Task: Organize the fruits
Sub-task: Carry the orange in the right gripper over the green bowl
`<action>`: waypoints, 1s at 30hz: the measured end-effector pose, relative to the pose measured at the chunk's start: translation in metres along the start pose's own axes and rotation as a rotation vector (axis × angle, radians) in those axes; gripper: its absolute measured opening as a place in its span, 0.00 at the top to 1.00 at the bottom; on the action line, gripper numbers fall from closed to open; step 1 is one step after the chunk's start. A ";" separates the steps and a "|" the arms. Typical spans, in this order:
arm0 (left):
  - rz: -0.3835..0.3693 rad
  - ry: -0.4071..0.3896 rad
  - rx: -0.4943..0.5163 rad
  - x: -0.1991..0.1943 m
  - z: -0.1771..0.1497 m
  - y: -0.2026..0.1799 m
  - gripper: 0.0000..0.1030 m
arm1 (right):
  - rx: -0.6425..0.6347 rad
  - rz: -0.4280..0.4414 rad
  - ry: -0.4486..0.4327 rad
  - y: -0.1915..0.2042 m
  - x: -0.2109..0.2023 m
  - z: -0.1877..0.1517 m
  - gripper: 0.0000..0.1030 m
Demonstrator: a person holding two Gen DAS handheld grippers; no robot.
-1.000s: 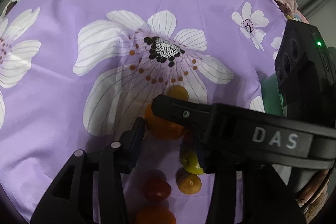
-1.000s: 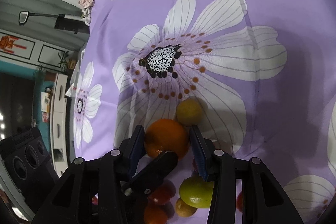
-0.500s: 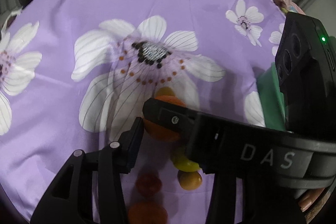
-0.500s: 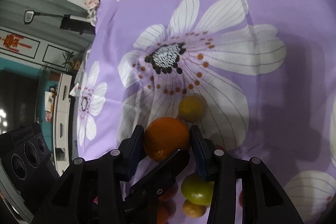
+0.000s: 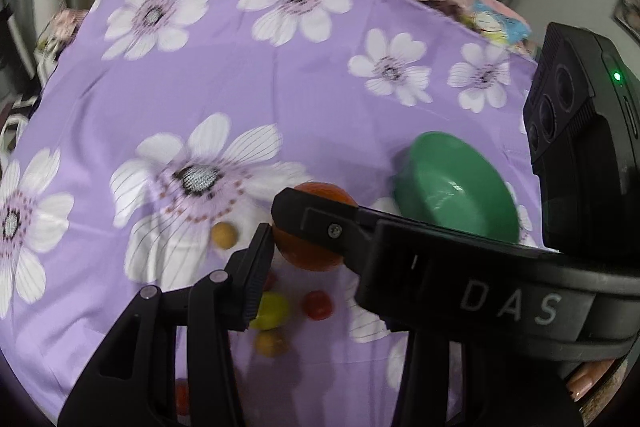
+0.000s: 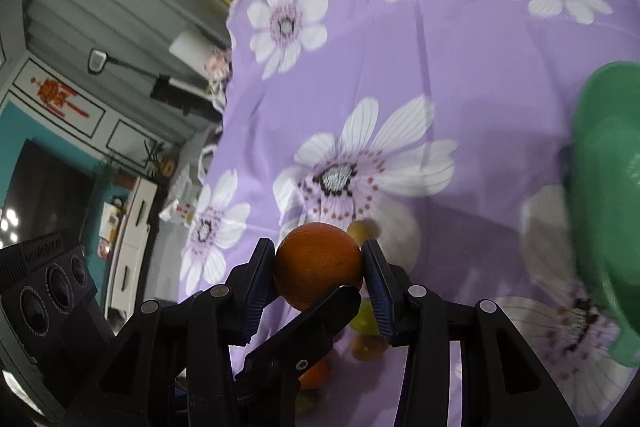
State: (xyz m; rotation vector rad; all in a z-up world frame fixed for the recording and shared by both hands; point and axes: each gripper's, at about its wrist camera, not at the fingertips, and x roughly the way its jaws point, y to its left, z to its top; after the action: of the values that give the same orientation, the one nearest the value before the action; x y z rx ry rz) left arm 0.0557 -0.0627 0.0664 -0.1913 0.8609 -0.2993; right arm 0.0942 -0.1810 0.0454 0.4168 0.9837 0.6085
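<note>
Between the right gripper's [image 6: 319, 277] blue-padded fingers [image 6: 376, 287] sits the orange [image 6: 319, 264], round and dimpled, pads pressed on both flanks, lifted clear of the cloth. Left gripper [image 5: 308, 247]: one finger [image 5: 256, 271] touches the same orange [image 5: 316, 259] from the side; its other finger is hidden behind the right gripper's arm, so its grip cannot be told, though its fingers have just been closing with the orange between them. White letters "DAS" [image 5: 508, 305] read on the right gripper's black plastic body. Below lie loose fruits: yellow-green fruit [image 5: 274, 311], small red fruit [image 5: 318, 304], two small tan ones [image 5: 224, 235]. Green bowl [image 5: 452, 187], glossy plastic, tilted, rests near on the purple cloth [image 5: 240, 87] printed with white flowers, covering the desk.
</note>
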 end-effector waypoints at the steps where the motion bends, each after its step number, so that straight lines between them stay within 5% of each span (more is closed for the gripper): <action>1: -0.007 -0.005 0.019 0.000 0.002 -0.009 0.56 | 0.000 -0.005 -0.018 -0.002 -0.007 -0.001 0.54; 15: -0.129 0.002 0.209 0.030 0.013 -0.102 0.56 | 0.129 -0.066 -0.211 -0.073 -0.087 -0.001 0.54; 30: -0.237 0.095 0.293 0.087 0.007 -0.148 0.56 | 0.262 -0.148 -0.262 -0.141 -0.107 -0.012 0.54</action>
State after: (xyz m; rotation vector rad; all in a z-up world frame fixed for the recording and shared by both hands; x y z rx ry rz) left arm 0.0877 -0.2304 0.0511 -0.0055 0.8787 -0.6552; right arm 0.0805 -0.3571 0.0263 0.6330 0.8355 0.2818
